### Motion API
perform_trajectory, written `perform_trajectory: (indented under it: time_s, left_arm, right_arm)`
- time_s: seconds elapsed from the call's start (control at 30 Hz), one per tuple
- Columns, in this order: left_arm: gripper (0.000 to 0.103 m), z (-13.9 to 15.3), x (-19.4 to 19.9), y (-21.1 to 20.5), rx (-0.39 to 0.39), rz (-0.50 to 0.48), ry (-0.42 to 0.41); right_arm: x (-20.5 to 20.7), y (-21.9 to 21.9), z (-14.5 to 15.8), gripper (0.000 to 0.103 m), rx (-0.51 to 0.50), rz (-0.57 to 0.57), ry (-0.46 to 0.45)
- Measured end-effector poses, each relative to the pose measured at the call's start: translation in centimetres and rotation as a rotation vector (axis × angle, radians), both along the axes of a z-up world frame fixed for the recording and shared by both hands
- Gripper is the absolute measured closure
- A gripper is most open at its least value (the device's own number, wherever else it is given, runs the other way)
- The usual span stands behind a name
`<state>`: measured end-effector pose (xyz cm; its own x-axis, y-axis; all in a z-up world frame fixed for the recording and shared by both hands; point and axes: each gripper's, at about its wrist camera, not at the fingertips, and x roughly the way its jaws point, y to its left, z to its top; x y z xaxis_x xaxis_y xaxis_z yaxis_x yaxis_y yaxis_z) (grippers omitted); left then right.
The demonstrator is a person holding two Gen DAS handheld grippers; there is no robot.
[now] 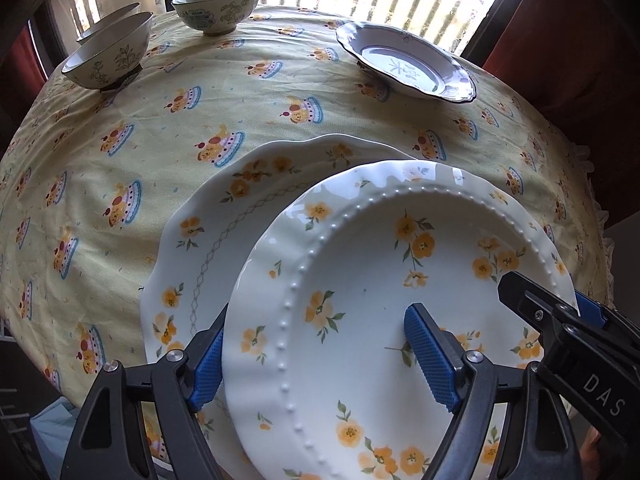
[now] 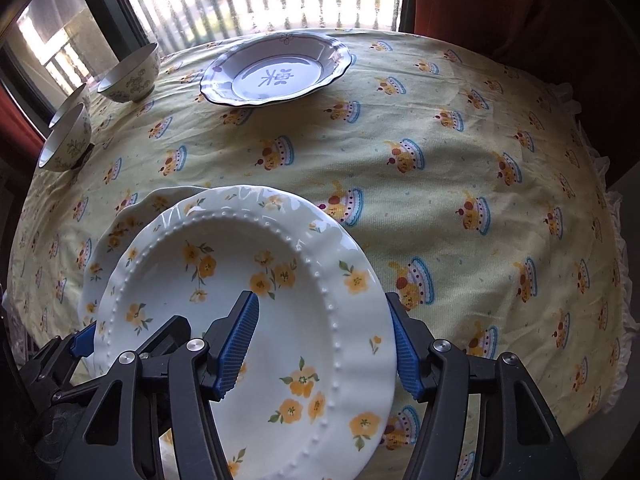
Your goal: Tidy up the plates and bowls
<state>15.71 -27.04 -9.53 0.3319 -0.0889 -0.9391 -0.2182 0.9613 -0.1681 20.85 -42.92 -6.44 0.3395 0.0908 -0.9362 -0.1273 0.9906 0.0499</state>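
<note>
A white beaded-rim plate (image 1: 360,280) with yellow flowers lies tilted over a larger scalloped floral plate (image 1: 224,216), covering its 4 o'clock side; that one lies flat on the tabletop (image 1: 160,128). Toward 12 o'clock, well apart, a blue-edged deep plate (image 2: 276,70) with a mark at its centre sits upright. At 10 o'clock stand three footed bowls: one leaf-patterned bowl (image 1: 108,52), a second bowl (image 1: 108,20) just behind it, mostly hidden, and a flower-patterned bowl (image 1: 218,6) apart to the right.
</note>
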Motion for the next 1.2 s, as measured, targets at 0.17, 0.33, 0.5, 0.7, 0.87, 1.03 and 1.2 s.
perform_trajectory:
  time_s: [0.17, 0.33, 0.5, 0.7, 0.87, 1.03, 1.2]
  left_arm:
    - [0.019, -0.2, 0.0, 0.3, 0.033, -0.019, -0.001]
    - [0.019, -0.3, 0.1, 0.3, 0.071, -0.049, -0.006]
    - [0.016, -0.4, 0.6, -0.1, 0.130, -0.065, 0.013]
    - [0.013, -0.3, 0.6, -1.1, 0.273, -0.060, 0.033]
    - [0.012, -0.1, 0.6, -0.5, 0.247, -0.008, 0.057]
    - [0.012, 1.1, 0.0, 0.2, 0.243, 0.044, 0.041]
    - [0.012, 1.3, 0.1, 1.3, 0.183, 0.087, 0.056]
  right_arm:
    - [0.1, 0.5, -0.6, 0.041, 0.005, -0.020, 0.029]
    - [0.2, 0.9, -1.6, 0.043, -0.023, -0.073, 0.068]
    - [0.2, 1.3, -1.9, 0.043, -0.044, -0.081, 0.075]
    - [-0.4, 2.3, -1.4, 0.043, -0.075, -0.011, 0.046]
    - [-0.6, 2.0, -1.1, 0.046, -0.040, 0.008, 0.030]
    - [-0.2, 1.3, -0.4, 0.063, -0.023, 0.032, 0.033]
    - [-0.4, 1.6, -0.6, 0.066, -0.044, 0.084, 0.028]
